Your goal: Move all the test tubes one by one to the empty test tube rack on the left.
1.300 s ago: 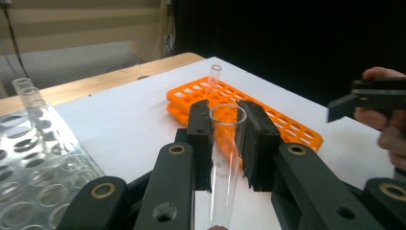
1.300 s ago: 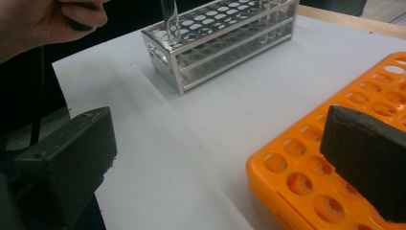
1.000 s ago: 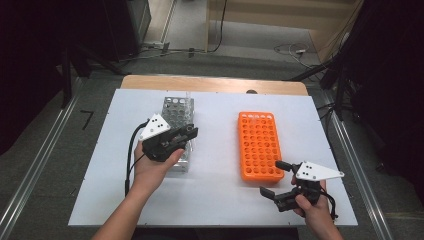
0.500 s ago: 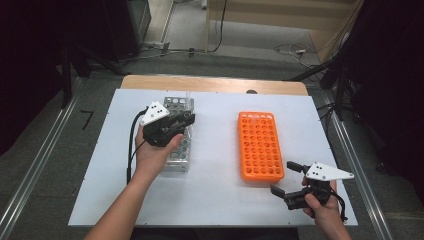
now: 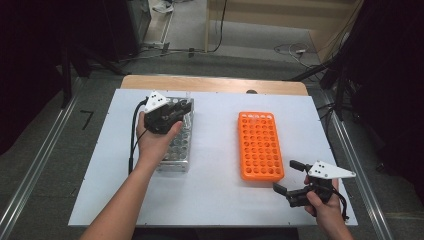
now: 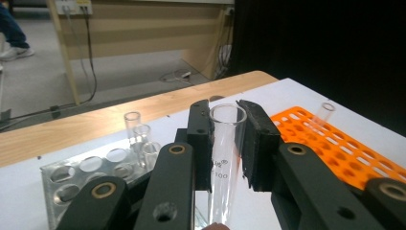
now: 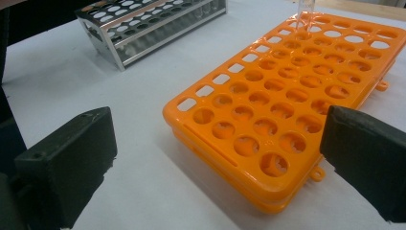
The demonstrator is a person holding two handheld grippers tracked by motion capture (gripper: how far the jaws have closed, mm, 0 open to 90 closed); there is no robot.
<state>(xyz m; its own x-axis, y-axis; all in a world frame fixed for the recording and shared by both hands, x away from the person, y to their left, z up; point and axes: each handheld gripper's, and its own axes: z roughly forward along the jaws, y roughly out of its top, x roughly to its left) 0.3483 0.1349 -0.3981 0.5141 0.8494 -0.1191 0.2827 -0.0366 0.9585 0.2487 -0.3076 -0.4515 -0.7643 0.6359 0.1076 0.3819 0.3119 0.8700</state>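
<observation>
Left gripper point(image 6: 225, 143) clamps a glass tube point(image 6: 224, 158) over the metal rack point(image 5: 177, 145); right gripper point(image 5: 292, 182) gapes empty; next, carry it right to the orange rack point(image 5: 260, 145).

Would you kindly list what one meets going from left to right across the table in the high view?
Left hand-held gripper shut on a glass test tube over the metal rack → orange rack → right hand-held gripper, jaws open.

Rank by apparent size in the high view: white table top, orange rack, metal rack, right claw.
1. White table top
2. Orange rack and metal rack: similar, and the left hand hides part of the metal one, so unranked
3. Right claw
</observation>
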